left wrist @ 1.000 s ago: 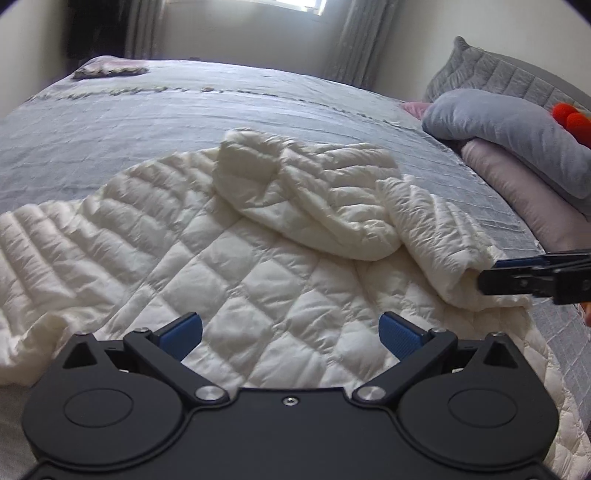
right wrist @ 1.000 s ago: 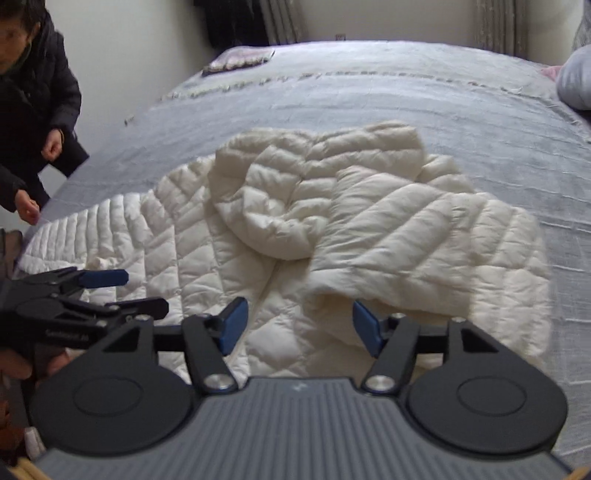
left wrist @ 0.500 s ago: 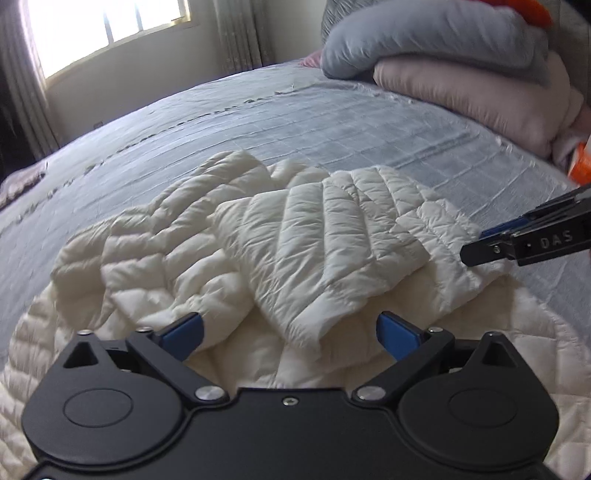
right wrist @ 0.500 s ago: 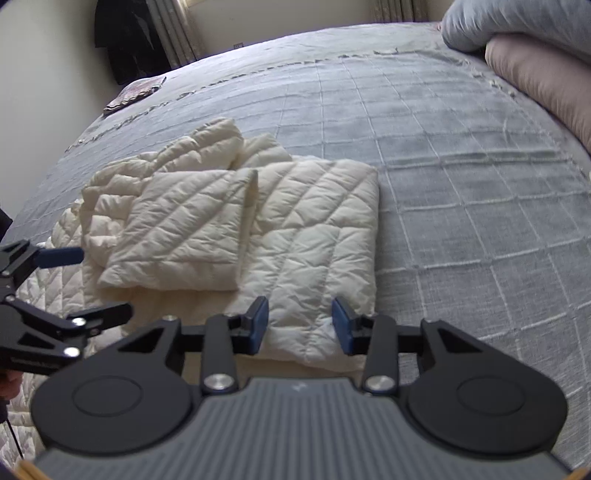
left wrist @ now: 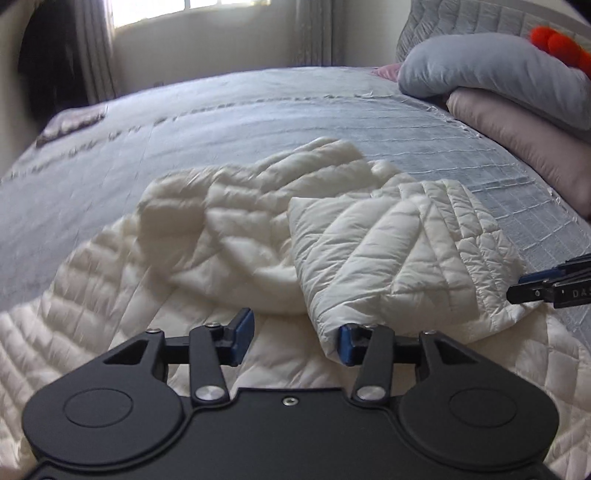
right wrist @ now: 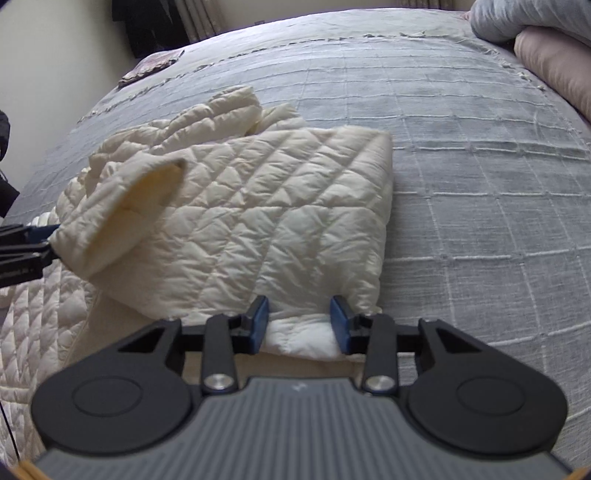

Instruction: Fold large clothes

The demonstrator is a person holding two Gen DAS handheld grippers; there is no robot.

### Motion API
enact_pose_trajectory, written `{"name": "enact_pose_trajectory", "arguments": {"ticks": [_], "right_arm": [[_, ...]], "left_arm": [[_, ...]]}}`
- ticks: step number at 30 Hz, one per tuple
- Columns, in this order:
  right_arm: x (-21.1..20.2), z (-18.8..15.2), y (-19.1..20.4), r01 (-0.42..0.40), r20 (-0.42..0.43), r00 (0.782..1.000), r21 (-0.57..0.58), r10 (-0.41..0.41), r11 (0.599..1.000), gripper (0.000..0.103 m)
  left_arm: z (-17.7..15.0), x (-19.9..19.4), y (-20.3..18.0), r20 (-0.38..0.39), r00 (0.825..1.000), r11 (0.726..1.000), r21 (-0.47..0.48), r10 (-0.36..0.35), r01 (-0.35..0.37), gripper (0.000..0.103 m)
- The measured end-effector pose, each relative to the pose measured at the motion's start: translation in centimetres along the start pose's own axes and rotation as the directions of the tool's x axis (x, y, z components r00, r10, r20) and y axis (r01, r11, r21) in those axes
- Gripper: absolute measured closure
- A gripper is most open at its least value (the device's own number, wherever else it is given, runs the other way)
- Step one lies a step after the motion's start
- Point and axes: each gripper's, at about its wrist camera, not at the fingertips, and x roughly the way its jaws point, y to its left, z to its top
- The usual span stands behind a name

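We see a wide bed (right wrist: 461, 177) under a grey spread stitched in a pale grid. Ahead of both claws lies the cream quilted jacket (right wrist: 258, 221) — partly folded, one flap turned over its body, its lower part spread flat on the spread. Far beyond the right claw, up to its right, a grey pillow (right wrist: 517, 22) sits on a pink one (right wrist: 554, 70) at the bed's edge. Off to the far left — near the bed's corner — a small dark patterned cloth (right wrist: 151, 66) lies flat.

left gripper (left wrist: 291, 341) parted, right gripper (right wrist: 300, 323) parted
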Motion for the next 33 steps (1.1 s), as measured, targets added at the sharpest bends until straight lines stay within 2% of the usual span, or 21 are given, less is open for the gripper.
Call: {"name": "enact_pose_trajectory", "arguments": {"ticks": [3,7,10,13,17,21,27,33], "right_arm": [[0.2,0.2,0.9,0.014,-0.020,1.000,-0.026,-0.015,1.000,0.067],[-0.2,0.4,1.6,0.042,-0.040,0.998,-0.058,-0.045,0.997,0.064],[0.0,0.5,1.7,0.055,-0.054,0.997,-0.078,-0.059,0.995,0.062],[0.1,0.6,1.6,0.066,-0.061,0.996,-0.083,-0.071,0.994,0.062],[0.5,0.7,1.5,0.069,-0.072,0.995,-0.079,-0.074,0.995,0.062],[0.6,0.4,1.8,0.058,-0.081,0.995,-0.096,-0.066,0.994,0.062],[1.1,0.4,2.7,0.056,-0.103,0.992,-0.108,-0.067,0.993,0.062],[1.7,0.5,3.7,0.117,-0.107,0.986,-0.117,-0.130,0.986,0.061]], "left_arm": [[-1.3,-0.6,2.2,-0.053,0.996,0.996,-0.069,-0.068,0.064,0.055],[-2.7,-2.1,3.0,-0.072,0.993,0.994,-0.074,-0.092,0.087,0.032],[-3.3,-3.0,3.6,-0.092,0.986,0.989,-0.065,-0.140,0.134,0.023],[-3.9,-3.6,4.3,-0.120,0.974,0.980,-0.081,-0.191,0.182,0.022],[-4.6,-4.0,4.9,-0.112,0.986,0.992,-0.042,-0.122,0.118,0.021],[-5.5,-3.7,6.8,-0.133,0.981,0.986,-0.103,-0.141,0.127,0.021],[-7.2,-5.5,8.9,-0.101,0.975,0.968,-0.182,-0.196,0.176,0.021],[-9.7,-6.9,10.7,-0.114,0.970,0.959,-0.215,-0.215,0.187,0.022]]}}
